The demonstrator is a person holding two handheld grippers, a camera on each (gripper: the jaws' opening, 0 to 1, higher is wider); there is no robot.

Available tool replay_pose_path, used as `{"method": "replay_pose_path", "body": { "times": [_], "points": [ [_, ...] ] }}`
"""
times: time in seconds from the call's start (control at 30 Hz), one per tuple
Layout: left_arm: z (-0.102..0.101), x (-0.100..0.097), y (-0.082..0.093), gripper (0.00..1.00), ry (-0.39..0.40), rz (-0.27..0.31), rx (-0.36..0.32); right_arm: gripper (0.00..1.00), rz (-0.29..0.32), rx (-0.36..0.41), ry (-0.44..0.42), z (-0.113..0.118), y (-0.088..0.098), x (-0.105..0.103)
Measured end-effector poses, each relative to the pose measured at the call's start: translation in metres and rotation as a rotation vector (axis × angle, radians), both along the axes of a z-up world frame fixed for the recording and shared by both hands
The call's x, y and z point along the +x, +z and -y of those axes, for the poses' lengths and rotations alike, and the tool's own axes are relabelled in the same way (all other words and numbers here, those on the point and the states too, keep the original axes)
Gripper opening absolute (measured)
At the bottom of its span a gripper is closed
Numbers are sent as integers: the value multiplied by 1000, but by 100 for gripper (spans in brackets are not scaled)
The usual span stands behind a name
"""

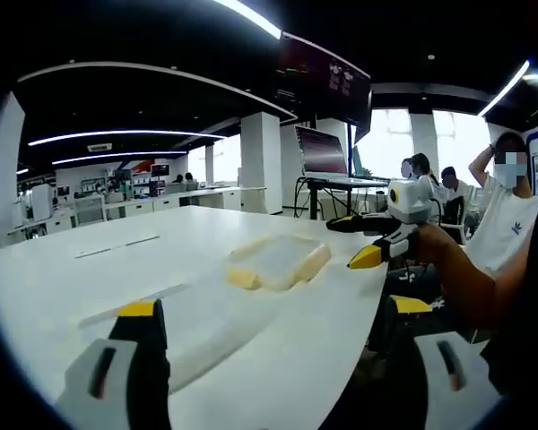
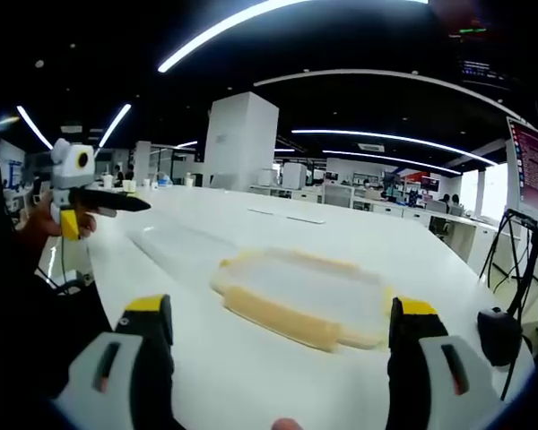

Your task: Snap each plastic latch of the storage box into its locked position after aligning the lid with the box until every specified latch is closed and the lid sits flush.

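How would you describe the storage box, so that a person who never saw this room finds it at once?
Look at the large white table in the open office. The storage box lies flat on it, alone, ahead of the right gripper, whose jaws stand open. It is shallow and rectangular, with a cloudy clear lid and pale yellow edges, the only coloured thing on the white surface near it.

White table [image 2: 251,376], long, glossy top, reflecting the ceiling lights. Storage box [image 2: 301,296] lies flat on it, clear lid on, yellow latches along its edges; in the left gripper view the box [image 1: 278,262] sits near the table's right edge. Thin flat strips [image 1: 117,246] lie farther back, well apart from the box.
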State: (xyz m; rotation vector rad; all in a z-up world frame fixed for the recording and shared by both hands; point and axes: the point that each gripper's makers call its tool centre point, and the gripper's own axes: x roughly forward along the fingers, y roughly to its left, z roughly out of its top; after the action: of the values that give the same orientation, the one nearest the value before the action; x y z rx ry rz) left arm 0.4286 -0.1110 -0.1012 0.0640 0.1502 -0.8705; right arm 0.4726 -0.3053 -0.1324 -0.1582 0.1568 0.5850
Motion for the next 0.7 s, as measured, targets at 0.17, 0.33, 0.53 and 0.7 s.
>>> {"method": "replay_pose_path", "body": {
  "times": [0.17,0.33,0.53,0.7],
  "points": [
    [4,1,-2,100,-15,-7,7,100,-2,-1,-4,2,-1,1],
    [12,0,-11,100,-35,-21,28,100,-4,-6,-5,5,-2,2],
    [15,0,-8,100,-42,-9,42,100,-2,-8,-6,5,-2,4],
    [18,0,-4,100,-49,0,41,100,-1,-9,-6,5,-3,6]
  ]
}}
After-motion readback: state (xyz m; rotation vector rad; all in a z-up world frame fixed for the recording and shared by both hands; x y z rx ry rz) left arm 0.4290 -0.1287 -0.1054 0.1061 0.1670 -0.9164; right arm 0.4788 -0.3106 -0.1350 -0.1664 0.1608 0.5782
